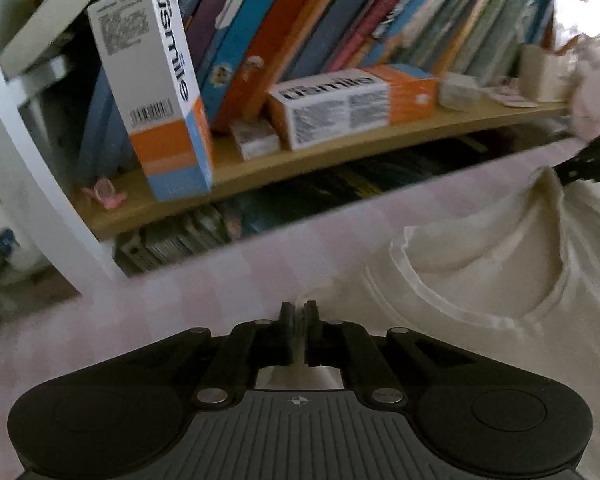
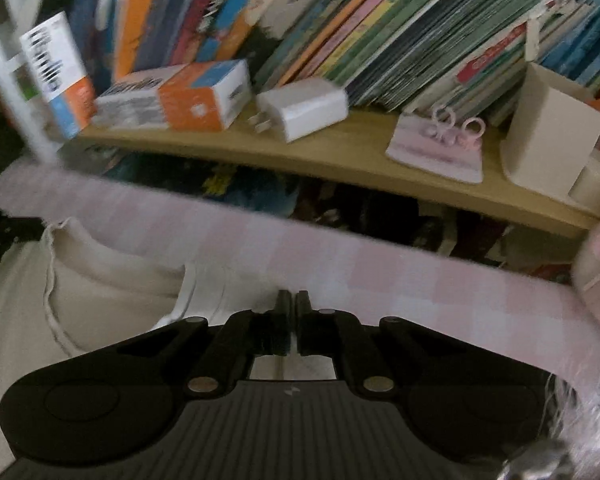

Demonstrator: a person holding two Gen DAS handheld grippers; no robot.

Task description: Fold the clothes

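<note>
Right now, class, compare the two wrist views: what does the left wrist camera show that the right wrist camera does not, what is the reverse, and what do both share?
Only the left wrist view shows the shirt's curved neckline and a small pink clip on the shelf.

Only the right wrist view shows a white plug adapter, a pink card of clips and a cream box.

Both share the cream shirt, the pink checked sheet, the wooden shelf, the leaning books and two orange-and-white boxes.

A cream-white T-shirt [image 1: 500, 280] lies on a bedsheet [image 1: 228, 280] checked in pale pink and white. Both grippers [image 1: 298, 312] [image 2: 290, 300] are black. On the pale wood shelf [image 2: 340, 156], the upright toothpaste box [image 1: 156, 92] is white, orange and blue; the charger plug [image 2: 304, 106] white; the small cards [image 2: 436, 148] perhaps pink.
</note>
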